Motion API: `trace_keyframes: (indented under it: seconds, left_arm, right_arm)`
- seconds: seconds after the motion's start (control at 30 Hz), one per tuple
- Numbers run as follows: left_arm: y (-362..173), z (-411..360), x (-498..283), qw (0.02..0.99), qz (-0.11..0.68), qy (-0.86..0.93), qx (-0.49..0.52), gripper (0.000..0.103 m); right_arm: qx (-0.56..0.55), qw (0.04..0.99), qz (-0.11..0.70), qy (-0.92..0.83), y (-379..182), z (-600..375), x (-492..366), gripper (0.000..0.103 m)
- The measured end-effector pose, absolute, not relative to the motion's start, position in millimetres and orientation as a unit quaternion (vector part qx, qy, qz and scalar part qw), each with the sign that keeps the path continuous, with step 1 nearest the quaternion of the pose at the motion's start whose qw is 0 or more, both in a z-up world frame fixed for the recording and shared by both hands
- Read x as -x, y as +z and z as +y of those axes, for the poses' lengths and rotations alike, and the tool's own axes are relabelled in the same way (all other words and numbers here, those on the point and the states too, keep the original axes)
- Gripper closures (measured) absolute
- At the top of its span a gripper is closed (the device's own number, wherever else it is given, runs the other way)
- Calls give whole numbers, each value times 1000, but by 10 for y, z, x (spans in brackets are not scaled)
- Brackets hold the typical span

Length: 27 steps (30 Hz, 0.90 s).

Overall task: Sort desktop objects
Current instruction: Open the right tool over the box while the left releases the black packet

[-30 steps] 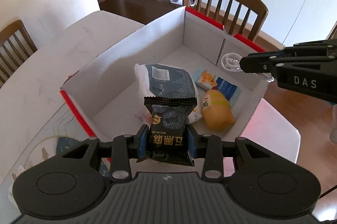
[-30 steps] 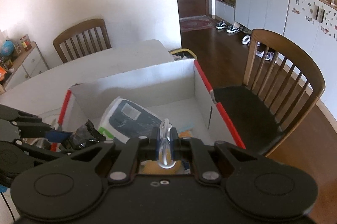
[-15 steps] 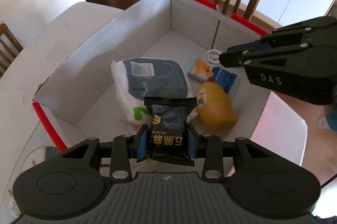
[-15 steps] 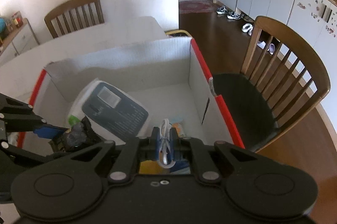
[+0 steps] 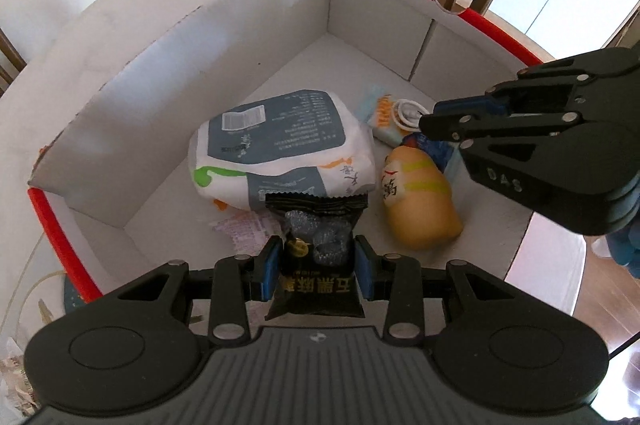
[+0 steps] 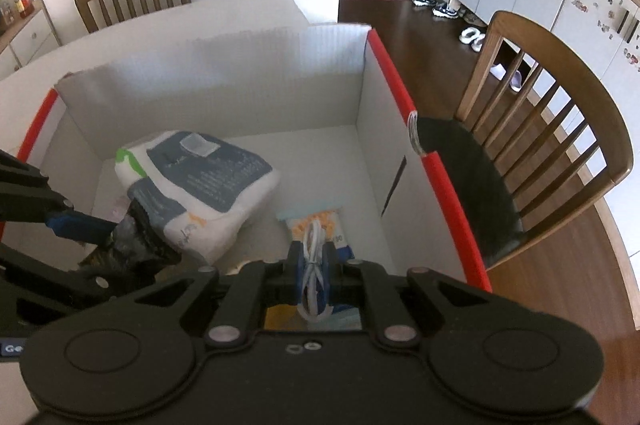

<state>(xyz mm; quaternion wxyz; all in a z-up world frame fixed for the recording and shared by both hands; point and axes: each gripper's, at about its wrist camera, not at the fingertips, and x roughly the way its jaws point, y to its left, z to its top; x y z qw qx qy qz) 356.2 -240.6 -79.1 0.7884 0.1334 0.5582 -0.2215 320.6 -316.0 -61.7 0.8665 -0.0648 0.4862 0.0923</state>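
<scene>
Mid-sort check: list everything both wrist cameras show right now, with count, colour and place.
cardboard box: 1, white with red rim, on the table
large pack: 1, white and grey, box floor
yellow snack: 1, box floor, right of the large pack
small packet: 1, orange and white, box floor near the right gripper
black packet: 1, in the left gripper
white cable: 1, coiled, in the right gripper
wooden chairs: 2, beside the table
left gripper: 1, black, shut on the packet
right gripper: 1, black, shut on the cable
</scene>
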Motion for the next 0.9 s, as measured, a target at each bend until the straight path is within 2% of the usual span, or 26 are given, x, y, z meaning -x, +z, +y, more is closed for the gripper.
trace_keyframes:
  seconds: [0.07, 0.13, 0.27, 0.33, 0.4, 0.43, 0.5, 0.6, 0.9]
  left_arm:
    - [-789, -2416, -3564, 787, 559, -225, -133, 67]
    - [-787, -2397, -3540, 786, 559, -229, -134, 67]
    - [-769, -2408, -3522, 788, 556, -230, -131, 66]
    - [-740, -2401, -3509, 792, 551, -231, -128, 60]
    - [-702, -2399, -3497, 797, 544, -228, -132, 56]
    - [-680, -2389, -3492, 799, 540, -228, -132, 48]
    - [-633, -2361, -3470, 803, 535, -232, -124, 42]
    - [-568, -2323, -3433, 810, 528, -231, -112, 42]
    - [-338, -2171, -3263, 833, 495, -232, -83, 42]
  right_arm:
    - [66, 865, 489, 93, -637, -3156, -3206, 94]
    - [67, 864, 490, 95, -624, -3166, -3200, 86]
    - [62, 863, 492, 98, -621, -3196, -3191, 81]
    - [56, 863, 493, 97, -608, -3212, -3190, 73]
    - [50, 864, 491, 100, -591, -3230, -3177, 69]
    - [48, 865, 490, 101, -580, -3234, -3164, 66]
    - [47, 867, 486, 102, -549, -3241, -3141, 62]
    - [37, 872, 476, 103, -473, -3261, -3101, 55]
    - [16, 885, 453, 108, -234, -3283, -2992, 52]
